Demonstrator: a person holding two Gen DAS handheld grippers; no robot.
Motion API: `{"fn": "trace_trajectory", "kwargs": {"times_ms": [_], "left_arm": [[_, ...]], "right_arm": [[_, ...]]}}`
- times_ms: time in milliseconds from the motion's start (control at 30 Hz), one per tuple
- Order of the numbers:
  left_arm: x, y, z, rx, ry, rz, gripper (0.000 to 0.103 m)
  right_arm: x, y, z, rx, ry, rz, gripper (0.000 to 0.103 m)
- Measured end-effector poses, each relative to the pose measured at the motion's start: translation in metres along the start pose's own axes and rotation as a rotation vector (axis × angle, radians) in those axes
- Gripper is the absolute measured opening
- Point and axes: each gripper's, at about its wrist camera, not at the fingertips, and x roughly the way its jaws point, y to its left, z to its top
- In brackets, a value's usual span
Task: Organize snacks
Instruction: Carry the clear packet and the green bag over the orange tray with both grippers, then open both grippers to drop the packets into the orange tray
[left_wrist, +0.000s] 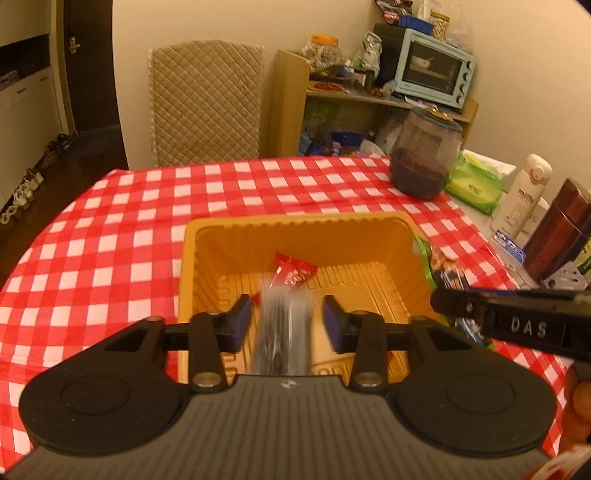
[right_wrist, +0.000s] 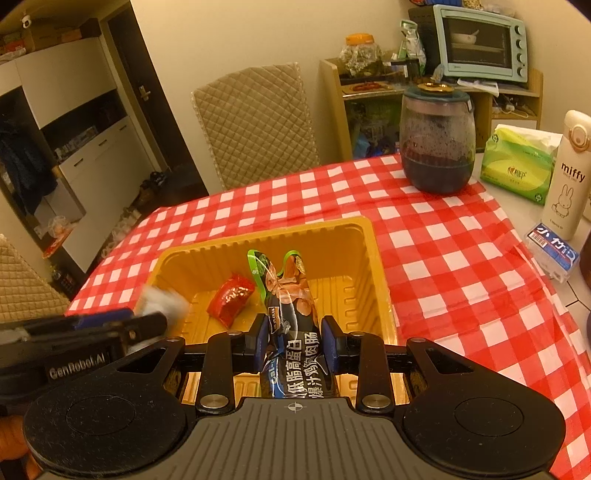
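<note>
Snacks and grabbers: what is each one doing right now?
Left gripper: open, blurred clear packet loose between its pads.
Right gripper: shut on dark sausage packet.
Red packet: lying in yellow tray.
Glass jar: lid on.

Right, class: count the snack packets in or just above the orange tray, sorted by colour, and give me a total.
red packet: 1
black packet with green trim: 1
blurred silvery packet: 1
Total: 3
</note>
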Motion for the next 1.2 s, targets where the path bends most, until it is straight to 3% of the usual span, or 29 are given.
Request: {"fn": "trace_trajectory", "kwargs": {"times_ms": [533,567,600,667,900,1200], "left_arm": [[-0.03,0.011,-0.017,-0.049,-0.027,-0.015,0.047],[-0.032,0.01,-0.017,-0.048,-0.026,-0.015,0.047],[-0.035,0.01,-0.019,-0.047,-0.028,-0.014,0.049],[-0.041,0.009,-0.022,-0.048,-0.033,-0.013,0.05],[-0.069,0.004,-0.036,-0.058,-0.051,-0.002,0.054],[-0.11,0.0,-0.066,-0.086,-0.05,0.002,0.06]], "right_arm": [[0.005,-0.007,0.003,0.012,-0.023,-0.005,0.032],[0.003,-0.007,0.005,0.015,-0.038,0.003,0.034],[0.002,-0.008,0.005,0.019,-0.045,0.015,0.051],[-0.002,-0.011,0.007,0.034,-0.06,0.026,0.067],[-0.029,-0.015,-0.003,0.037,-0.083,0.008,0.067],[-0.087,-0.02,-0.045,0.086,-0.091,-0.026,0.067]]}}
